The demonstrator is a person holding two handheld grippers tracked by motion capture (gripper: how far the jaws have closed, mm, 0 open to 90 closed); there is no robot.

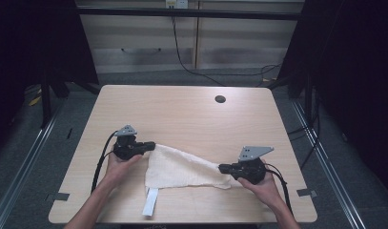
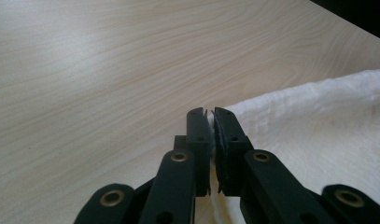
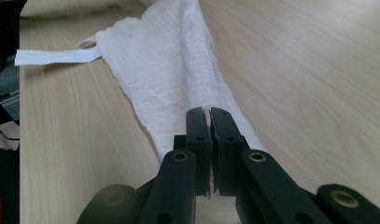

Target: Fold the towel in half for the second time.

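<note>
Both hands come in from the near edge, each carrying a tool pinched onto one white cloth (image 1: 182, 168). At the left, the left tool (image 1: 151, 145) has its jaws pressed together on the cloth's far-left corner; in the left gripper view a sliver of white fabric shows between the black tips of this tool (image 2: 210, 112). At the right, the right tool (image 1: 222, 168) clamps the cloth's right-hand corner, where the fabric narrows to a point.

Between them the cloth runs left to right across the near half of the tabletop (image 1: 182, 109), its long axis slanting from far-left to near-right, seemingly drawn fairly taut along the far edge. A white tag (image 1: 150, 202) hangs off its near-left corner, close to the tabletop's near edge.

Open room lies on the far side, bare wood up to a small round hole (image 1: 220, 99). Near side offers little margin, so spreading or folding looks safer going away from the person.
</note>
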